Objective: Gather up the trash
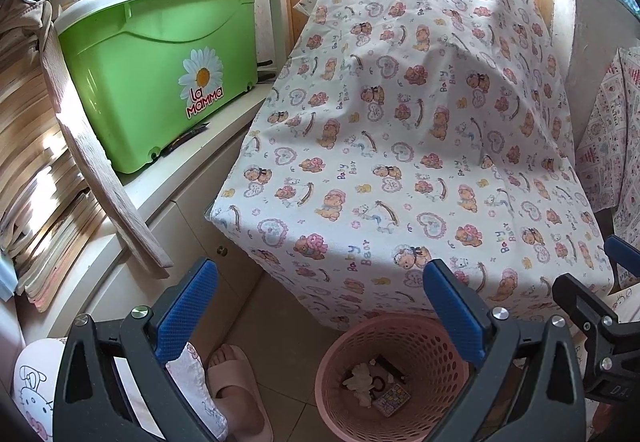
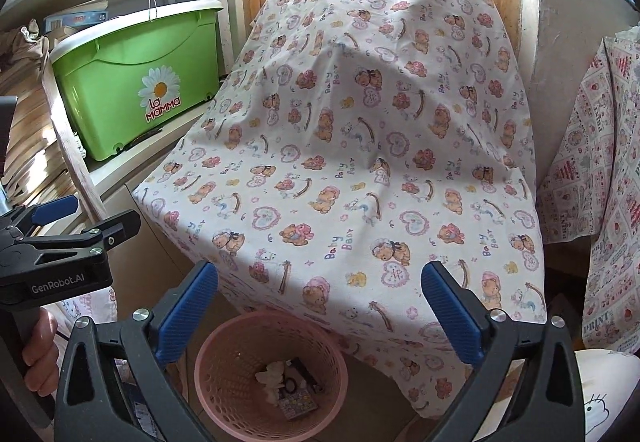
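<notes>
Cramped corner with tiled floor, wooden door behind, white shelving to the left.

Left wrist view: bear-print cloth draped over something bulky, shape underneath fully hidden, only lumps and folds showing. Cloth's lower edge hanging just above and behind pink basket, far rim partly covered by it. Left gripper spread wide, blue pads apart, nothing between them, hovering above the basket's near-left side. Inside the basket: crumpled white tissue, small patterned card or packet, a dark item too small to identify. Slippered foot on the tiles just left of the basket, narrow strip of bare floor between. Green bin with daisy label on the shelf, contents out of sight. Stacked papers at far left, cut off by the lens edge. Part of the other tool entering at right, cropped.

Right wrist view: same cloth filling the middle, its hem touching or just overhanging the basket rim at right; cannot tell which. Right gripper fully spread, empty, basket below between its fingers. Tissue and patterned packet lying on the basket floor. Left tool's black body at the left edge with a hand on its handle, mostly cropped. Second printed cloth at right, cut off.
</notes>
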The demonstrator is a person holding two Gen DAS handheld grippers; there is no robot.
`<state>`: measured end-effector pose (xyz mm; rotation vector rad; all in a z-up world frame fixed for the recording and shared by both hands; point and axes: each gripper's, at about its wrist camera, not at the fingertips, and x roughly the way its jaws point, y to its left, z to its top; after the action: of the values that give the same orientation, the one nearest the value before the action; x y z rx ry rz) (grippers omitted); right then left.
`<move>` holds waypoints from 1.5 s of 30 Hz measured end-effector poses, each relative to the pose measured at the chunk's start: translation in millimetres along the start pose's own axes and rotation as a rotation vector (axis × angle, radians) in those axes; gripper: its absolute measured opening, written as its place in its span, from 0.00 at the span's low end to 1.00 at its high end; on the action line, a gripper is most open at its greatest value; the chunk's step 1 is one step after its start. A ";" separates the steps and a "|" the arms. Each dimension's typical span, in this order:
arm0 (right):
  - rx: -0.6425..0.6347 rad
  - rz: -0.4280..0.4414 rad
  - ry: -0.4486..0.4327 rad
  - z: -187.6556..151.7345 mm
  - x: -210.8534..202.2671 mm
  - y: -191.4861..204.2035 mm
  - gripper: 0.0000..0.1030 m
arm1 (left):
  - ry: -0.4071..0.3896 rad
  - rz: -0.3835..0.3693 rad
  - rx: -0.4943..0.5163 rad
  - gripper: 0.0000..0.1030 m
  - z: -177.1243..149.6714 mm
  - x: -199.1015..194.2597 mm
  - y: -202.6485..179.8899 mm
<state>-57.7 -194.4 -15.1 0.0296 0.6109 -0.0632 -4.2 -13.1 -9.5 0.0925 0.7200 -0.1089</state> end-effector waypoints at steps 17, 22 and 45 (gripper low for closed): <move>0.002 -0.002 0.006 -2.5 1.9 -1.1 1.00 | 0.010 0.001 0.016 0.98 -1.2 0.6 -1.3; 0.015 0.002 0.020 -4.8 4.0 -1.7 1.00 | 0.001 -0.007 0.022 0.98 -2.1 -3.0 -1.8; 0.023 0.008 0.031 -4.2 5.9 -2.2 1.00 | 0.049 -0.048 0.017 0.98 -2.7 5.5 -2.3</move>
<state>-55.5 -196.7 -22.0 0.0556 0.6410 -0.0627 -2.2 -15.4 -15.2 0.0947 0.7704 -0.1596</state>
